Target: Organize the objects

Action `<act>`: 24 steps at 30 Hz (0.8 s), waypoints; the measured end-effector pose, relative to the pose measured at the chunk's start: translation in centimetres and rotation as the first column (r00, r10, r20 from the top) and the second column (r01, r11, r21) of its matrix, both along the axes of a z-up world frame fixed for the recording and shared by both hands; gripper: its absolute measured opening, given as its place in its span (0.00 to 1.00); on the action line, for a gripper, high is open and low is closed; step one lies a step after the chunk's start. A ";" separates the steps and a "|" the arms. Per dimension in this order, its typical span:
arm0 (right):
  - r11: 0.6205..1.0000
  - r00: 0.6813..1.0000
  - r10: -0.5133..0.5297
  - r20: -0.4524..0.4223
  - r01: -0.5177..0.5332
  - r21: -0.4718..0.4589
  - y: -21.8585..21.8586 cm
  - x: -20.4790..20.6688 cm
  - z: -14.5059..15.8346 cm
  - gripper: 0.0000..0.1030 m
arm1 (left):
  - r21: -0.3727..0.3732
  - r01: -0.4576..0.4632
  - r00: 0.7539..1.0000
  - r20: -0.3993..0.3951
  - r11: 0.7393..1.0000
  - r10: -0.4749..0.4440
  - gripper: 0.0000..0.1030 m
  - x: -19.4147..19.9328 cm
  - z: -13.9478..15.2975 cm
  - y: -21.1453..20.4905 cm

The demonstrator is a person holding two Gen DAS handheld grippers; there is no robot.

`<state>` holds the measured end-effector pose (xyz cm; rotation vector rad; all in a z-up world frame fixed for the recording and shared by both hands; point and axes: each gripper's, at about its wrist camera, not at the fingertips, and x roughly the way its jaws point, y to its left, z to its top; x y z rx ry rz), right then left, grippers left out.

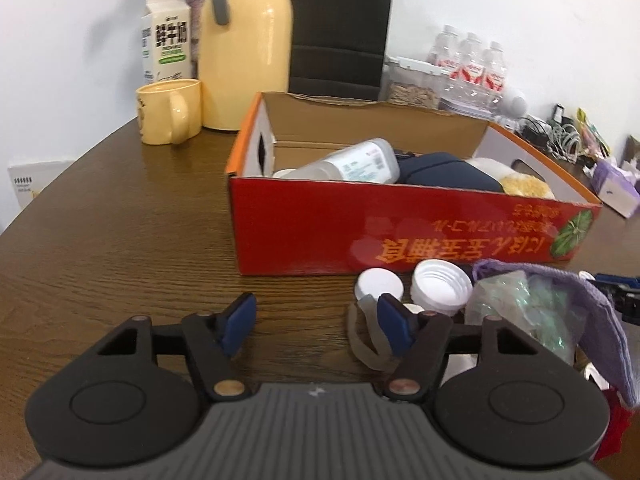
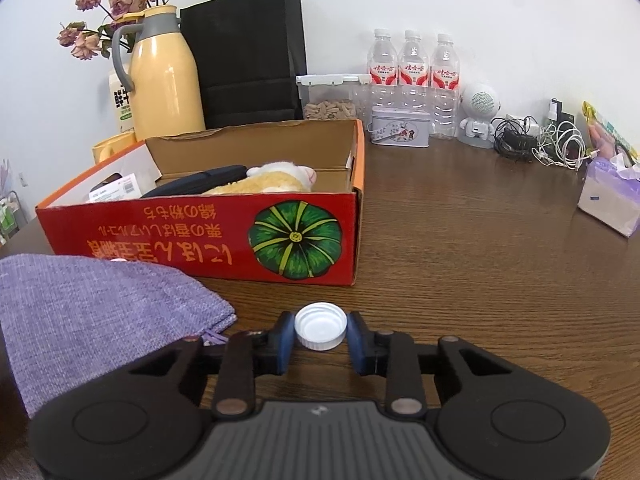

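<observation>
A red cardboard box (image 1: pixel 400 232) stands open on the brown table; it also shows in the right wrist view (image 2: pixel 200 236). Inside lie a clear bottle (image 1: pixel 352 162), a dark blue pouch (image 1: pixel 444 170) and a yellow plush toy (image 2: pixel 276 178). My left gripper (image 1: pixel 318 316) is open and empty, low over the table in front of the box. Just right of it lie two white caps (image 1: pixel 440 284), a grey loop band (image 1: pixel 366 340) and a purple cloth bag (image 1: pixel 600 320). My right gripper (image 2: pixel 320 332) is shut on a white bottle cap (image 2: pixel 320 326), open side up, before the box.
A yellow mug (image 1: pixel 168 110), yellow thermos (image 1: pixel 246 44) and milk carton (image 1: pixel 166 36) stand behind the box at left. A black paper bag (image 2: pixel 244 52), water bottles (image 2: pixel 412 72), a tin (image 2: pixel 400 130), a small white robot figure (image 2: pixel 478 116), cables (image 2: pixel 540 144) and tissues (image 2: pixel 612 196) line the back and right.
</observation>
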<state>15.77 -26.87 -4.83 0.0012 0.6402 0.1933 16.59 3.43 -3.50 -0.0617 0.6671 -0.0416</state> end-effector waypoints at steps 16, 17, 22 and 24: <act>1.000 1.000 -0.011 0.004 0.011 -0.008 0.4 -0.2 0.1 0.26 | -0.040 0.101 0.994 0.047 0.994 -0.099 0.03 -1.4 0.0 -0.9; 1.000 1.000 -0.010 0.006 0.010 -0.006 0.3 -0.2 0.1 0.26 | -0.042 0.097 0.994 0.049 0.994 -0.095 0.03 -1.4 0.1 -0.8; 1.000 0.999 -0.019 0.046 0.018 0.010 0.0 -0.9 0.5 0.26 | -0.062 0.078 0.994 0.087 0.995 -0.072 0.03 -2.2 0.5 -0.3; 1.000 0.997 -0.023 0.072 0.022 0.012 -0.1 -1.2 0.7 0.26 | -0.070 0.069 0.992 0.115 0.995 -0.061 0.03 -2.8 0.8 -0.1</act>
